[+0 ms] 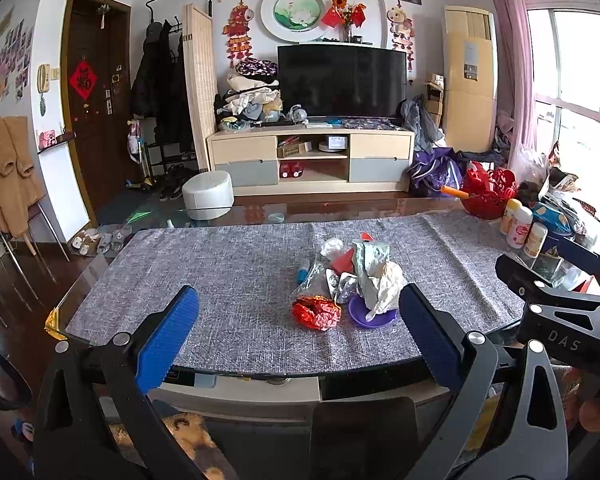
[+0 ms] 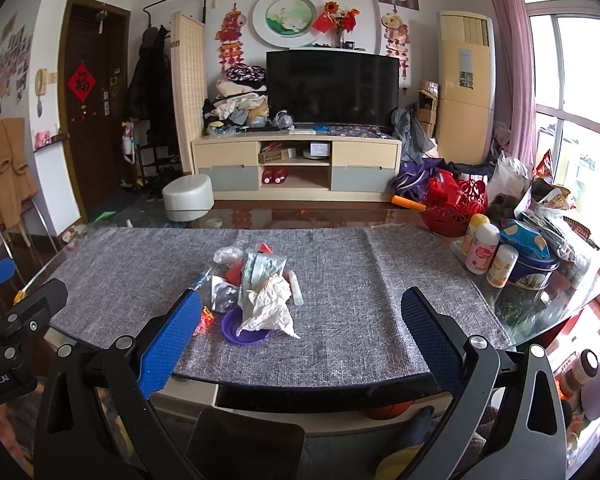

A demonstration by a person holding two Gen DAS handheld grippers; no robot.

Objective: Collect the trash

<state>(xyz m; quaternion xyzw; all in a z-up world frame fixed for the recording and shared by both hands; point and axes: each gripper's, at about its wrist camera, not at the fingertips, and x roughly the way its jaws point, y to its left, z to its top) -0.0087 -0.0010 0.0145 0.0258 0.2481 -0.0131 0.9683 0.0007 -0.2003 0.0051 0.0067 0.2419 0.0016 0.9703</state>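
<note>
On the grey cloth (image 1: 228,264) covering the glass worktop (image 2: 340,216), the left gripper (image 1: 299,332) is held low at the near edge, jaws wide apart and holding nothing. Just beyond it lies the trash pile (image 1: 352,280): a crumpled red wrapper (image 1: 316,312) at its left front, clear plastic and a silver foil pouch (image 1: 370,258) standing behind, and a purple dish (image 1: 370,314) at the right front with a crumpled white tissue (image 1: 386,284) resting in it and spilling over the rim (nothing else can be made out inside).

The right gripper (image 2: 300,334) sits at the same near edge, its jaws likewise spread and empty, with the pile just ahead of its left finger. Its body carries the letters "DAS" in the left wrist view; the left gripper's body shows part of a word ending "Robot.AI" in the right wrist view.

Farther right, at the worktop's end, a red openwork basket (image 2: 456,208) holds red items and an orange stick. Beside it stand three small bottles (image 2: 482,250) whose labels are too small to read, touching a round blue tin (image 2: 536,268) with a blue snack bag (image 2: 526,238) on top.
</note>
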